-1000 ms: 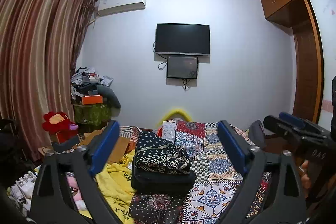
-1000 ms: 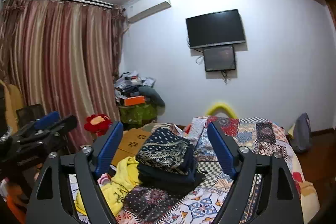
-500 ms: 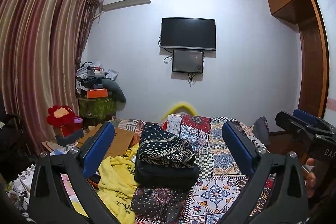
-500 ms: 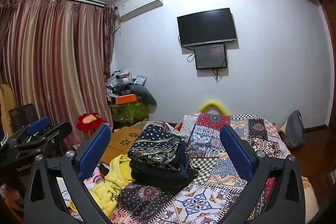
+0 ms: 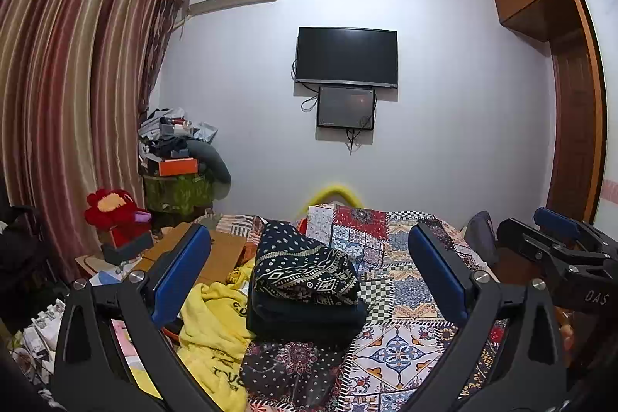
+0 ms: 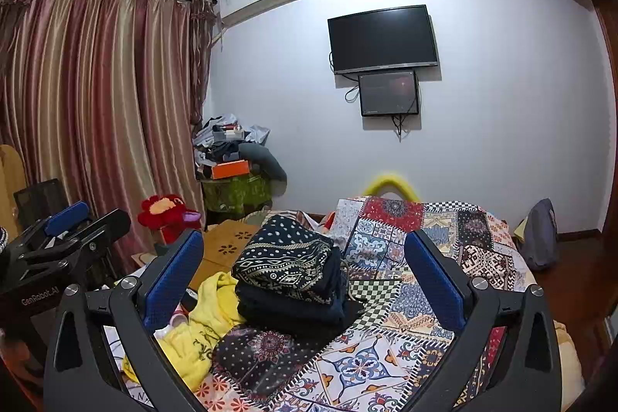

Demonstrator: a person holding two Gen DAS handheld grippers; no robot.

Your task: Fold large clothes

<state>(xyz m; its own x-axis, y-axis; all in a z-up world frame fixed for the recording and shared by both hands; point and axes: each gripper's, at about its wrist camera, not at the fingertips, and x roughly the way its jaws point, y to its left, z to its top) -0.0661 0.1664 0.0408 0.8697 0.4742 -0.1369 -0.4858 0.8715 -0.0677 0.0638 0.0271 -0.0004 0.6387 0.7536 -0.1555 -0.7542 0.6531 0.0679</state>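
A stack of folded dark clothes [image 5: 305, 292] with a black-and-white patterned garment on top sits on the patchwork bedspread [image 5: 401, 300]; it also shows in the right wrist view [image 6: 289, 280]. A crumpled yellow garment [image 5: 216, 331] lies to its left, also in the right wrist view [image 6: 201, 327]. A dark floral cloth [image 5: 293, 369] lies in front of the stack. My left gripper [image 5: 309, 280] is open and empty, held above and short of the stack. My right gripper [image 6: 305, 276] is open and empty, likewise raised. Each gripper shows at the edge of the other's view.
A brown cardboard sheet [image 5: 216, 253] lies left of the bed. A cluttered green table [image 5: 177, 188] and red plush toy [image 5: 112, 211] stand by the curtains [image 5: 69, 103]. A TV [image 5: 345, 56] hangs on the far wall. A wooden wardrobe [image 5: 571, 103] is at right.
Both grippers have lifted and tilted up, so the bed and stack sit lower and farther in view. Both stay open and empty.
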